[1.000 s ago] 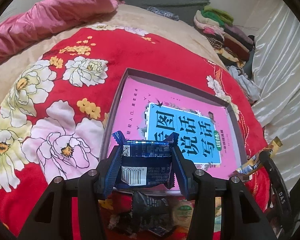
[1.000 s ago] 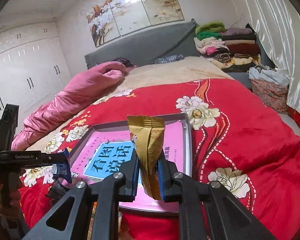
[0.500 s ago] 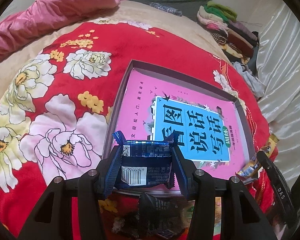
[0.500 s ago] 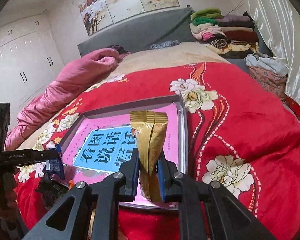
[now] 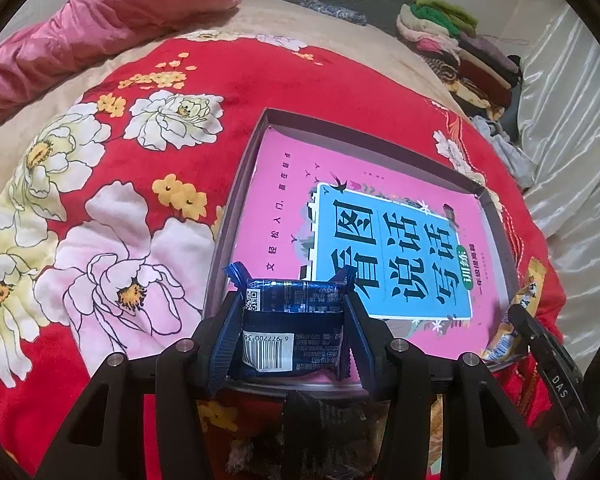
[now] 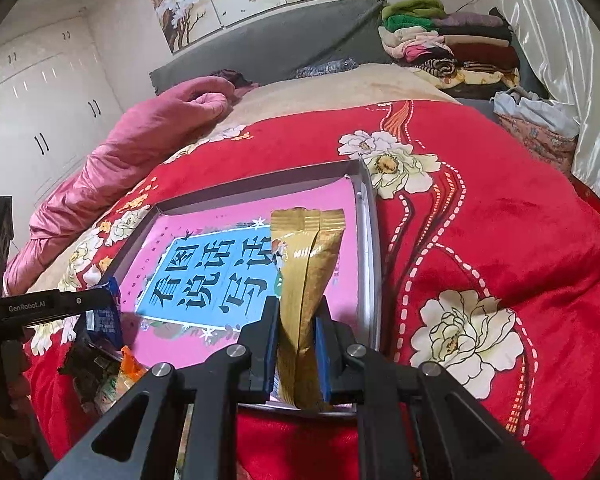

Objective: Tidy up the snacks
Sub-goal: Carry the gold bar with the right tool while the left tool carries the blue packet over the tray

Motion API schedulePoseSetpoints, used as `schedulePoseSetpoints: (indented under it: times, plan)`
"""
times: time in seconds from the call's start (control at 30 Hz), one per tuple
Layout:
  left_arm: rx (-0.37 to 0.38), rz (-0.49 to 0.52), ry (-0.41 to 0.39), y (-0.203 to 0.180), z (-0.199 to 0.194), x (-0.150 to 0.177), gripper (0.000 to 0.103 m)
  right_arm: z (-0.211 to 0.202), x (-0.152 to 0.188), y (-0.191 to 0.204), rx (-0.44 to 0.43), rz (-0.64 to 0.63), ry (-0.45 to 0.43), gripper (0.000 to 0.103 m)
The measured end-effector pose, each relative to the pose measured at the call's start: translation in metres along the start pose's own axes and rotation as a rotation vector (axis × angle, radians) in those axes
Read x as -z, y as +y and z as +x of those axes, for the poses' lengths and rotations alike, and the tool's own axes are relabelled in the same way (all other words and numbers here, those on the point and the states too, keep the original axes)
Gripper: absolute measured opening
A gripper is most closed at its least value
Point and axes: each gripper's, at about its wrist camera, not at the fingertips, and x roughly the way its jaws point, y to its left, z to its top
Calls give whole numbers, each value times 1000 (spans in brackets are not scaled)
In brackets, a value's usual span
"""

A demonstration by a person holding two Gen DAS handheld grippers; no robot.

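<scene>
A blue snack [image 5: 292, 328] is pinched in the left gripper [image 5: 292, 332], lying sideways. A gold packet [image 6: 306, 300] is pinched in the right gripper [image 6: 298, 344], standing up tall. The tray [image 5: 240, 200] lies just ahead of both, below the snacks. Neither gripper looks clearly nearer.

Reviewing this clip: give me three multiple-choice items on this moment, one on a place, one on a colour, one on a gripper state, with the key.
1. Where does the pink book with the blue title panel lie?
A. in the shallow grey tray
B. on the folded clothes
C. on the floor

2. What colour is the snack packet in the right hand-held gripper?
A. green
B. gold
C. white

3. What state is the left hand-held gripper in?
A. open, holding nothing
B. out of view
C. shut on a dark blue barcode-printed snack packet

Key: 1 A, tray walls frame the book; 2 B, gold foil stands between the fingers; 3 C, both fingers press the packet's sides.
</scene>
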Motion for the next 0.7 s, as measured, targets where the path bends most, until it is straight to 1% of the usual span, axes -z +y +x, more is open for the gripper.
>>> schedulePoseSetpoints:
  times: [0.13, 0.5, 0.7]
  plan:
    - [-9, 10, 2, -1, 2, 1, 53, 3, 1, 0, 0, 3, 14, 17]
    - [-32, 39, -1, -7, 3, 2, 54, 2, 1, -2, 17, 9, 17, 17]
    - [-22, 38, -2, -6, 1, 4, 55, 1, 1, -6, 17, 24, 19, 25]
